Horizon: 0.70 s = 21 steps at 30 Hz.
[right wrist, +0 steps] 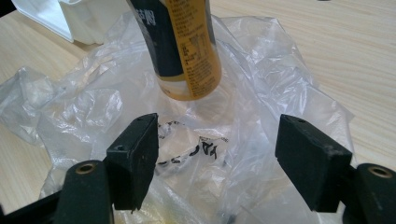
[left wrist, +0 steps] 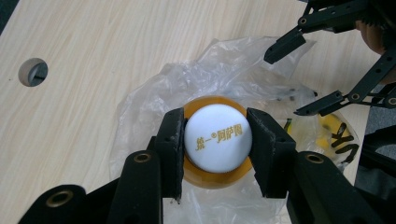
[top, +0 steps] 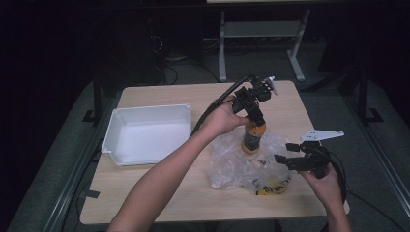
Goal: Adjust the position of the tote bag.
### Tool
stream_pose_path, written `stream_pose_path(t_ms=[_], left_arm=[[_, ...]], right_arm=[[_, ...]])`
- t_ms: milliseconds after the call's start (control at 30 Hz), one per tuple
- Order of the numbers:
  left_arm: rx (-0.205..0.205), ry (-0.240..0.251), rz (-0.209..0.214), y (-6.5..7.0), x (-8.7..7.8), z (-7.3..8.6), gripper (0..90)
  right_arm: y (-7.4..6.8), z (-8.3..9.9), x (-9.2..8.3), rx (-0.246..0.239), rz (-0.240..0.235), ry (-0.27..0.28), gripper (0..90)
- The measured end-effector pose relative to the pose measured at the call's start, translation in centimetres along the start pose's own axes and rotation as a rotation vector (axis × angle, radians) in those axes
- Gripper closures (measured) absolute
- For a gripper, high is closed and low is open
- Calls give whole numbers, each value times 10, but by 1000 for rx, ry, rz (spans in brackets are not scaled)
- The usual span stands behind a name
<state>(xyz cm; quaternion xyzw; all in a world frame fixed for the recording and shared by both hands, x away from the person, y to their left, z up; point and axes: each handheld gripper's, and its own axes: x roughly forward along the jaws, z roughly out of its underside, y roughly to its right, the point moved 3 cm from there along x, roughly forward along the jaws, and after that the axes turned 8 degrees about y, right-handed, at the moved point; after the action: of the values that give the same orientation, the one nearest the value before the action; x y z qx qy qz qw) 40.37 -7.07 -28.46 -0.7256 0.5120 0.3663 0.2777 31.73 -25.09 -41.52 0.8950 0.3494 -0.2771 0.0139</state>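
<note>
Left gripper view: left tongs (left wrist: 218, 154) clamp bottle (left wrist: 218, 140) cap w/ gold print; right tongs (right wrist: 219, 163) open over bag (right wrist: 261, 93)

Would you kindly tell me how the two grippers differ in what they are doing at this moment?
The left gripper is shut on the bottle by its white cap, pointing down from above; the right gripper is open and grips nothing. The left is over the plastic bag, while the right sits low at the bag's edge. Both have black jaws.

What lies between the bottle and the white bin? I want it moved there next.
Nothing visible: the left gripper holds the bottle by its cap above the plastic bag, and bare table separates it from the white bin.
</note>
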Motion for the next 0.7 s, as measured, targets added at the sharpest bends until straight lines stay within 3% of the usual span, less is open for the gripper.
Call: stream_pose_path(t_ms=[700], left_arm=[[12, 23, -11, 2, -26, -2, 593]], right_arm=[[0, -3, 4, 5, 6, 3, 279]])
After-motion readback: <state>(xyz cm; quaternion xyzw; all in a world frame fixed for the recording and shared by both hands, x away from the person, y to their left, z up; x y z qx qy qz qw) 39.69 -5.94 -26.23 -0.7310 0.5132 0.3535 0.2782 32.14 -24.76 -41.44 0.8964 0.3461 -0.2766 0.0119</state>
